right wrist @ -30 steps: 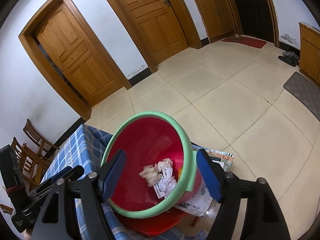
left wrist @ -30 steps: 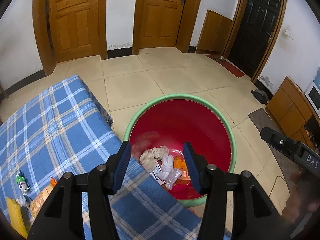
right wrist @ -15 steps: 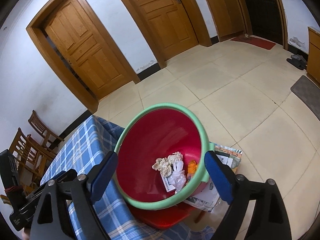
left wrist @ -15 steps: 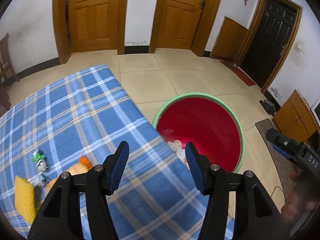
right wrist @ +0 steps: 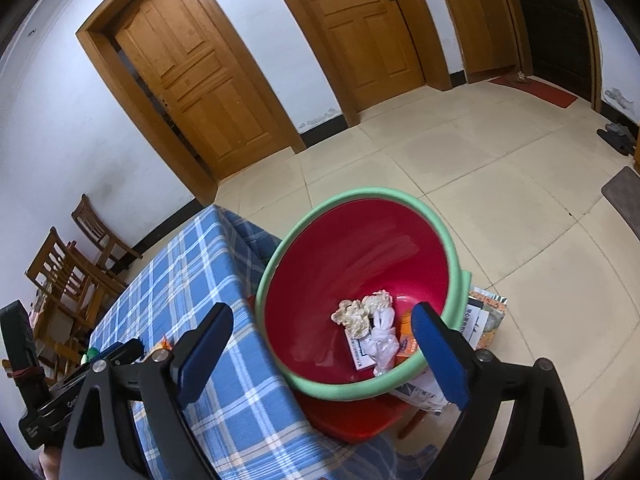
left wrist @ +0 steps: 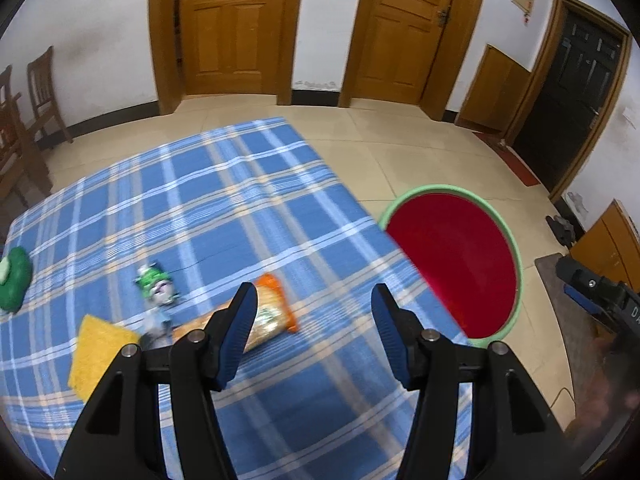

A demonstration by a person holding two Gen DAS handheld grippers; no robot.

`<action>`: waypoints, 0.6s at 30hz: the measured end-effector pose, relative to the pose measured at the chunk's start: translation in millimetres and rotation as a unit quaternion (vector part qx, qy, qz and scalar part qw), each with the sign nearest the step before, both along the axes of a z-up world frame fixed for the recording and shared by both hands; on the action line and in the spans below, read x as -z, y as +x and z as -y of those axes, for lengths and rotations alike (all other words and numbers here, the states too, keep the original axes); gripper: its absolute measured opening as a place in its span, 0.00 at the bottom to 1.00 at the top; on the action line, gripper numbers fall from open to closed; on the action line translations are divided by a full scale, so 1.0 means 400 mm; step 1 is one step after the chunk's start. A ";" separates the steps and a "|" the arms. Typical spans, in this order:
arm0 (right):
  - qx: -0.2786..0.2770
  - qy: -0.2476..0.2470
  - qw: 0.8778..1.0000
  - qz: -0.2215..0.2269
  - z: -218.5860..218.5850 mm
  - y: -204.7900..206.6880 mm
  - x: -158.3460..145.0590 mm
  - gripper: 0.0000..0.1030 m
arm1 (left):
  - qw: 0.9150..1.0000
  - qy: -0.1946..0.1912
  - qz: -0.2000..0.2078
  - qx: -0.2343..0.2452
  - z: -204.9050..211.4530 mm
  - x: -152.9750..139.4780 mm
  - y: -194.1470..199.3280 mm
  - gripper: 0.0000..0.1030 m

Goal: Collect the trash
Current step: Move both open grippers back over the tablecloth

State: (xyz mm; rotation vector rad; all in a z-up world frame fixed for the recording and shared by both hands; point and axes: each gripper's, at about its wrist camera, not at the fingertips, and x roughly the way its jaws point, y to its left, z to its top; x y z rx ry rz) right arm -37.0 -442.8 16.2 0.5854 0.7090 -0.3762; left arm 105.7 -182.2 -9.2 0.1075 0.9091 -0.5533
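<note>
My left gripper [left wrist: 314,320] is open and empty above the blue plaid tablecloth [left wrist: 224,216]. An orange snack wrapper [left wrist: 270,314] lies just beyond its left finger. A green and white crumpled wrapper [left wrist: 154,282] and a yellow sponge-like pad [left wrist: 98,350] lie further left. The red basin with a green rim [left wrist: 456,264] stands right of the table. My right gripper [right wrist: 320,344] is open and empty over the basin [right wrist: 360,264], which holds crumpled paper [right wrist: 364,312] and small cartons [right wrist: 406,346].
A green object [left wrist: 14,278] lies at the table's left edge. Wooden chairs [right wrist: 76,268] stand behind the table. A red stool [right wrist: 352,420] and papers [right wrist: 480,320] are under the basin. Doors line the far wall. Floor mat [right wrist: 624,196] at right.
My left gripper has swung left from over the basin to over the table, bringing the orange wrapper and other litter into view. The right gripper has stayed over the basin and opened slightly wider.
</note>
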 end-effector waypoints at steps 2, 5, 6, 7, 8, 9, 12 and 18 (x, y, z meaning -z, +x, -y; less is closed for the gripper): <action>-0.005 -0.001 1.000 -0.001 -0.010 0.005 -0.001 0.90 | 1.000 0.003 -0.001 -0.012 -0.025 0.004 0.004 0.57; -0.011 -0.003 1.000 -0.004 -0.025 0.012 -0.001 0.91 | 1.000 0.006 -0.003 -0.029 -0.062 0.009 0.014 0.58; -0.013 -0.003 1.000 -0.004 -0.029 0.014 -0.001 0.91 | 0.999 0.006 -0.004 -0.034 -0.075 0.011 0.016 0.58; -0.015 -0.003 1.000 -0.005 -0.035 0.016 -0.001 0.91 | 0.999 0.007 -0.004 -0.040 -0.089 0.013 0.019 0.58; -0.017 -0.003 1.000 -0.005 -0.038 0.018 -0.001 0.91 | 0.999 0.009 -0.005 -0.046 -0.102 0.015 0.021 0.58; -0.019 -0.002 1.000 -0.005 -0.043 0.018 -0.001 0.91 | 0.999 0.011 -0.005 -0.051 -0.114 0.017 0.024 0.58; -0.023 -0.003 1.000 -0.006 -0.054 0.022 0.000 0.92 | 0.998 0.021 -0.004 -0.065 -0.154 0.025 0.033 0.58; -0.033 -0.005 0.999 -0.011 -0.078 0.033 0.004 0.93 | 0.995 0.034 -0.009 -0.094 -0.225 0.048 0.047 0.58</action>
